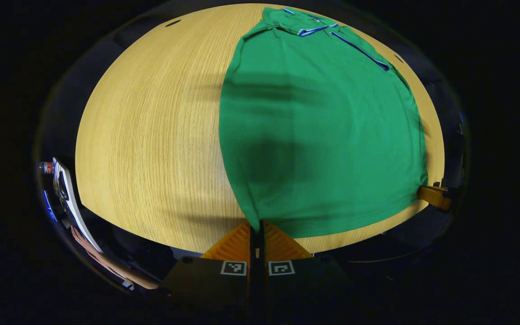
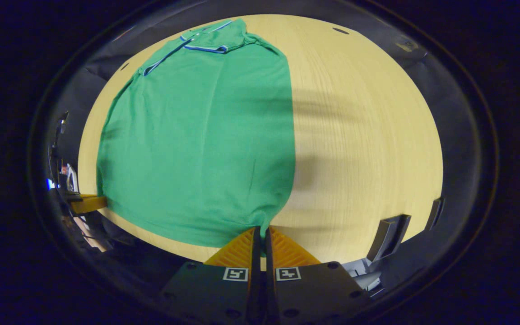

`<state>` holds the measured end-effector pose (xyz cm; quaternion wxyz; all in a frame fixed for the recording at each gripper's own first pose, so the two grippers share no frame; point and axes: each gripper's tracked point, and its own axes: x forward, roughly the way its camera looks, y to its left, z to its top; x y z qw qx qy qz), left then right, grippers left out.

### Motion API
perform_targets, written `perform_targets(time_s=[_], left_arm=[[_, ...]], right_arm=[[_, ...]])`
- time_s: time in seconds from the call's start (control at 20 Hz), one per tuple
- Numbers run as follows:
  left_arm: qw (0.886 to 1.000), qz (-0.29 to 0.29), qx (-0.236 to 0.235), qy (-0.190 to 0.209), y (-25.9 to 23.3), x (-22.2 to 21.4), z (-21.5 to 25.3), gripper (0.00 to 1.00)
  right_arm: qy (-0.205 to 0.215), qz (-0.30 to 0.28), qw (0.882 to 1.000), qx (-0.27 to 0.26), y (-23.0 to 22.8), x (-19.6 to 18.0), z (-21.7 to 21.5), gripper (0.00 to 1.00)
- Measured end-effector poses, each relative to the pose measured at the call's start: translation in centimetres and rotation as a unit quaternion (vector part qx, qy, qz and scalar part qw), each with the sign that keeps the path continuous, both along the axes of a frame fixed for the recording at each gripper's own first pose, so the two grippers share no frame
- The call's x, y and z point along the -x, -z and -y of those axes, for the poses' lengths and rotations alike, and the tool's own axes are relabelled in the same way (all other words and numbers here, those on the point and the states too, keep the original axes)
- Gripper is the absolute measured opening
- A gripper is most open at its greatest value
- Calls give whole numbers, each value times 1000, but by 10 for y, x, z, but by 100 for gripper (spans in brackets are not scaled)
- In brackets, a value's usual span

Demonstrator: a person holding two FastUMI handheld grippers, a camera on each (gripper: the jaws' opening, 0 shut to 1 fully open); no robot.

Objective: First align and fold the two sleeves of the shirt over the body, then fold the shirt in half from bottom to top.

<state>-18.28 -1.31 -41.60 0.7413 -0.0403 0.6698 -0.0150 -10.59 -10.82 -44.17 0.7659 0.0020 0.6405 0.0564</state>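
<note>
A green shirt [image 1: 318, 135] with a blue-and-white trimmed collar [image 1: 314, 29] lies flat on the wooden table, its sleeves folded in over the body. My left gripper [image 1: 256, 225] is shut on the shirt's near bottom corner at the hem. In the right gripper view the same shirt [image 2: 197, 140] spreads to the left, collar [image 2: 206, 45] at the far end. My right gripper [image 2: 262, 230] is shut on the other bottom corner. Each view shows the other gripper far off at the opposite hem corner: the right gripper [image 1: 434, 195] and the left gripper [image 2: 89, 203].
The round wooden table [image 1: 151, 135] has bare wood beside the shirt on both sides, as does the table [image 2: 368, 135] in the right gripper view. A dark stand [image 2: 388, 237] sits at the table's near right edge. A person's arm [image 1: 106, 264] shows low left.
</note>
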Motion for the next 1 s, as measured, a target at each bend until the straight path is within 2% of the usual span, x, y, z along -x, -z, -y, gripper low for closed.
perform_targets(time_s=[0.1,0.15,0.2,0.35,0.4,0.45,0.55,0.6,0.85,1.0], left_arm=[[1000,17,-14,8,-6,-1,-6,4],[999,25,-15,13,-10,-3,-6,4],[999,32,-13,14,-16,-2,-6,4],[998,54,-12,23,-32,-6,-4,3],[998,63,-9,24,-38,-10,-2,4],[997,72,-8,27,-45,-13,-1,4],[995,90,0,30,-60,-20,1,4],[994,103,3,32,-67,-26,2,4],[989,144,-3,35,-94,-53,-6,4],[986,160,-26,43,-106,-73,-20,4]], right_arm=[[-4,12,1000,1,-8,3,4,5],[-5,17,1000,0,-13,3,5,11],[-8,19,1000,-1,-17,4,5,8],[-23,29,999,-7,-34,5,1,8],[-28,33,999,-5,-40,5,0,11],[-33,38,999,-4,-45,4,-1,8],[-40,49,998,-3,-58,0,-4,11],[-41,56,998,-5,-66,-2,-6,5],[-50,99,994,-10,-106,-30,-12,5],[-55,125,991,-3,-126,-54,-11,7]])
